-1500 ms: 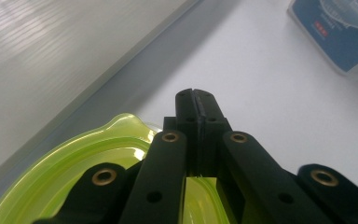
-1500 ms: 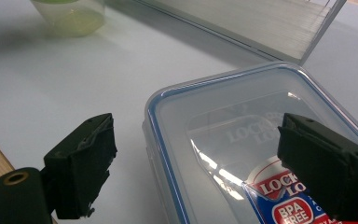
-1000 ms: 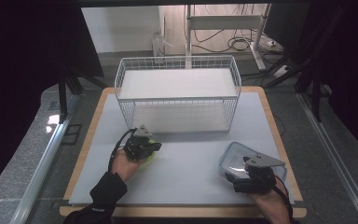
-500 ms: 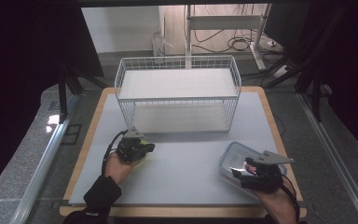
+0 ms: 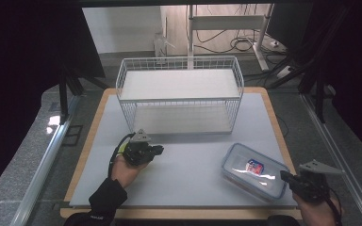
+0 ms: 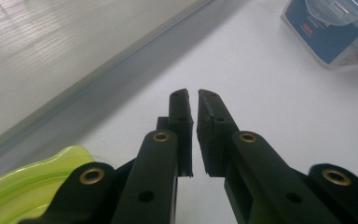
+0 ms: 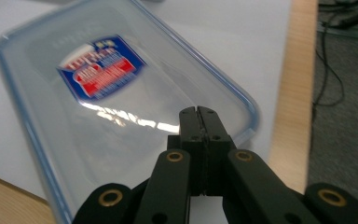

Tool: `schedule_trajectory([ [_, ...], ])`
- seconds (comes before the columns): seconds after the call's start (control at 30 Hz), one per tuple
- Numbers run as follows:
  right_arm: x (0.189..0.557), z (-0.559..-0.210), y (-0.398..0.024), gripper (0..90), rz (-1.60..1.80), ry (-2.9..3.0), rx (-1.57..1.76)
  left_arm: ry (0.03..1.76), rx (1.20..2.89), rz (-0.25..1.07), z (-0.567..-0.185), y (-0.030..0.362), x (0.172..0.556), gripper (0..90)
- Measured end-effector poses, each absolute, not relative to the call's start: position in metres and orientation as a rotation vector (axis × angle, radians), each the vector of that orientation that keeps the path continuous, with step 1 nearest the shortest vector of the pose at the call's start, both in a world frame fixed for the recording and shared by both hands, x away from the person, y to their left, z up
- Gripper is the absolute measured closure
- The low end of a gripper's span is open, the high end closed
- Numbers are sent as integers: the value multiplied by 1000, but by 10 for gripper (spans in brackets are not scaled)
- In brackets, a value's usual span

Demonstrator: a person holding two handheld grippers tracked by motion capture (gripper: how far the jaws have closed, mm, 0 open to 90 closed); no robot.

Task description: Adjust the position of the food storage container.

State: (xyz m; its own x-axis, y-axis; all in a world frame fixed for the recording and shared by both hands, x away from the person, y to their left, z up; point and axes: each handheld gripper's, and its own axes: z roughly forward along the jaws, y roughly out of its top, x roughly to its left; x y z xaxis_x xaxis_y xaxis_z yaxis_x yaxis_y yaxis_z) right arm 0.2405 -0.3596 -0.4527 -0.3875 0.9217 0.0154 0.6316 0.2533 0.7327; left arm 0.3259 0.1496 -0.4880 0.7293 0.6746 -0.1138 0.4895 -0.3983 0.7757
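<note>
Two tongs work over the white worktop (image 5: 193, 155). The right tongs (image 5: 285, 176) have just been closing and now sit shut with nothing between the jaws, at the near right edge of the clear lidded container (image 5: 254, 170), which lies flat on the worktop's right side, in front of the wire basket (image 5: 179, 94). The left tongs (image 5: 159, 149) rest near the worktop's left side, jaws almost together with a thin gap, gripping nothing; a yellow-green lid (image 6: 23, 186) lies just beside them.
</note>
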Motion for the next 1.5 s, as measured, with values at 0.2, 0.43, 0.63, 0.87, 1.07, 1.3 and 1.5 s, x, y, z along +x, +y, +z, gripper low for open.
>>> schedule_trajectory([
  [0.2,227,-452,-371,900,857,2058,1440,877,2079,270,-489,150,326,847],
  [0.43,227,-460,-371,900,873,2057,1470,870,2083,258,-489,146,325,849],
  [0.63,236,-462,-364,900,912,2059,1464,862,2085,239,-490,142,324,853],
  [0.87,253,-464,-352,900,970,2093,1447,848,2093,222,-494,135,322,854],
  [1.07,274,-466,-337,900,1027,2129,1436,840,2101,222,-497,129,320,853],
  [1.3,296,-466,-322,900,1030,2156,1408,855,2091,225,-497,127,319,861],
  [1.5,317,-467,-299,900,1042,2196,1360,896,2081,243,-498,126,319,879],
])
